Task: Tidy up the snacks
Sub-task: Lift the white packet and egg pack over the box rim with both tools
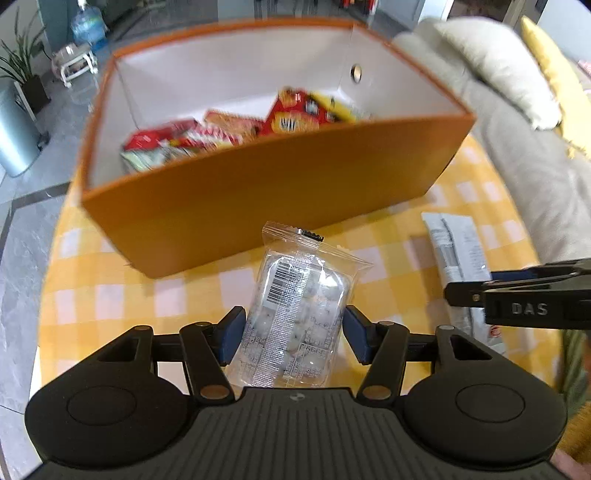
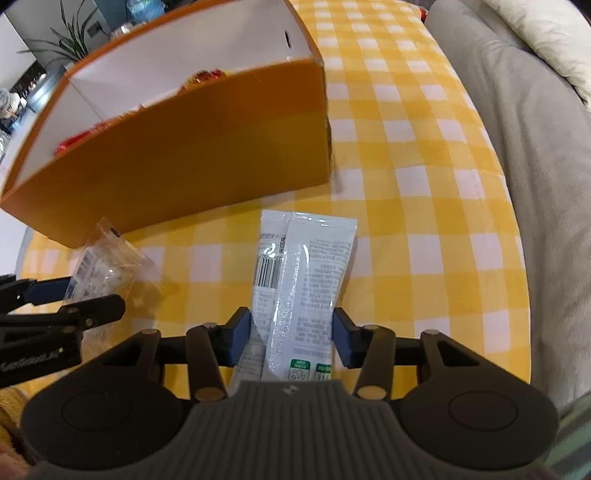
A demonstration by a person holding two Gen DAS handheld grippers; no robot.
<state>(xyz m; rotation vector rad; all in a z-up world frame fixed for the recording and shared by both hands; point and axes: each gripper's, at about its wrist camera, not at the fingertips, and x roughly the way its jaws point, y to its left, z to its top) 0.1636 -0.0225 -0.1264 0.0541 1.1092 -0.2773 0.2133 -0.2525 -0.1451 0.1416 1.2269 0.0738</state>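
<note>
Both grippers are clamping packets in front of the orange box: the left gripper is pinching a clear snack bag, the right gripper a white pouch. Slick film is risking slipping during the lift over the wall.

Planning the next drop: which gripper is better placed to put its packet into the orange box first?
Probably left. The left gripper holds the clear plastic packet directly facing the orange cardboard box; the right gripper, on the white foil pouch, sits off the box's right end.

Yellow checked tablecloth, grey sofa, potted plant, water jug
</note>
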